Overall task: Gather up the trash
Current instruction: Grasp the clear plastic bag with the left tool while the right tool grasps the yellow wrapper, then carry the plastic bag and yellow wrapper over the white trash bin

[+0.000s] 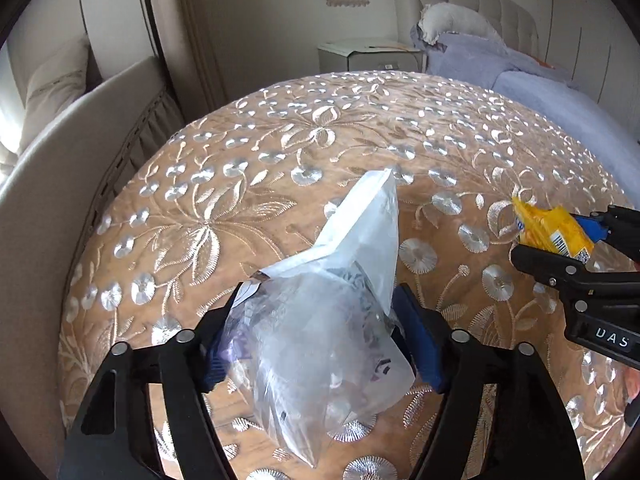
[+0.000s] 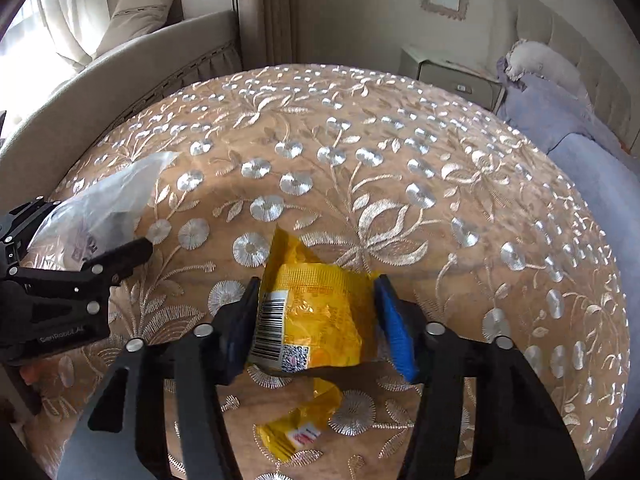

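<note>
My left gripper [image 1: 324, 320] is shut on a clear plastic bag [image 1: 332, 320] with dark scraps inside, held above the embroidered round table [image 1: 280, 152]. The bag also shows in the right wrist view [image 2: 100, 208], with the left gripper [image 2: 132, 248] beside it. My right gripper [image 2: 316, 316] is shut on a crumpled yellow snack wrapper [image 2: 316, 312] with a barcode. In the left wrist view, the wrapper [image 1: 552, 228] and right gripper [image 1: 560, 240] are at the right edge. A lower part of the yellow wrapper [image 2: 296, 432] hangs or lies below the jaws.
The table has a tan cloth with silver flower embroidery [image 2: 360, 184]. A beige sofa [image 1: 60, 160] curves along the left. A bed with lilac bedding [image 1: 540, 76] and a white nightstand [image 1: 368, 56] stand behind.
</note>
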The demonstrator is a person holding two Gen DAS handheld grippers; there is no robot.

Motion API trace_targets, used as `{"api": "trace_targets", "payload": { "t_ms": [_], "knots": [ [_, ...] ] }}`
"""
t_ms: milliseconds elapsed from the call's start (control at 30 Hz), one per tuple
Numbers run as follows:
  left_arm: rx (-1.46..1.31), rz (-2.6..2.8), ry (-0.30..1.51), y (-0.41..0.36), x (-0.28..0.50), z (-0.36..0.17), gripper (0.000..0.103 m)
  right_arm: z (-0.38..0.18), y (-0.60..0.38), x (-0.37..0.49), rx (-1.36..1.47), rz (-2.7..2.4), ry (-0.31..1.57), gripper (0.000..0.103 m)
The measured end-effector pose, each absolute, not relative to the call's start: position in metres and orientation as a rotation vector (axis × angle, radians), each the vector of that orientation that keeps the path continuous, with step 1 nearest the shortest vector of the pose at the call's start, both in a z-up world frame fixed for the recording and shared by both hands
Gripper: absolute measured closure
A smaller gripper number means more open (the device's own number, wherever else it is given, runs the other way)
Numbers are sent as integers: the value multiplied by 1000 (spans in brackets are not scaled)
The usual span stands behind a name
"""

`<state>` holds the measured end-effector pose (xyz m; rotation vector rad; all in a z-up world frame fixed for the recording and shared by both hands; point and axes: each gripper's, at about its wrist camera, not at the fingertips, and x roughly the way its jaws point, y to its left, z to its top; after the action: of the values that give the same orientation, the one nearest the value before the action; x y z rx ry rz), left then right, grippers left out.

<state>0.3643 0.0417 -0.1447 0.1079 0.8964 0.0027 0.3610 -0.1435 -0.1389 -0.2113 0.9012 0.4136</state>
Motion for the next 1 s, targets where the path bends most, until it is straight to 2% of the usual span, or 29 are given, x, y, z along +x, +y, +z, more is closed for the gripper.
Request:
{"api": "trace_targets", "payload": {
  "t_ms": [67,167,233,633,1000],
  "knots": [
    [126,-7,889,37,363,-144,41,-139,-142,357,-237,403,883,67],
    [129,-8,876,32,358,-143,50,-135,-146,352,-206,429,893,77],
    [112,-15,865,30,351,-139,53,-130,-150,347,-199,430,879,79],
    [78,-109,673,-15,262,-72,54,-58,-187,253,-184,438,633,81],
    [79,-250,620,-91,191,-69,54,-38,-238,167,-180,337,523,80]
  ]
}}
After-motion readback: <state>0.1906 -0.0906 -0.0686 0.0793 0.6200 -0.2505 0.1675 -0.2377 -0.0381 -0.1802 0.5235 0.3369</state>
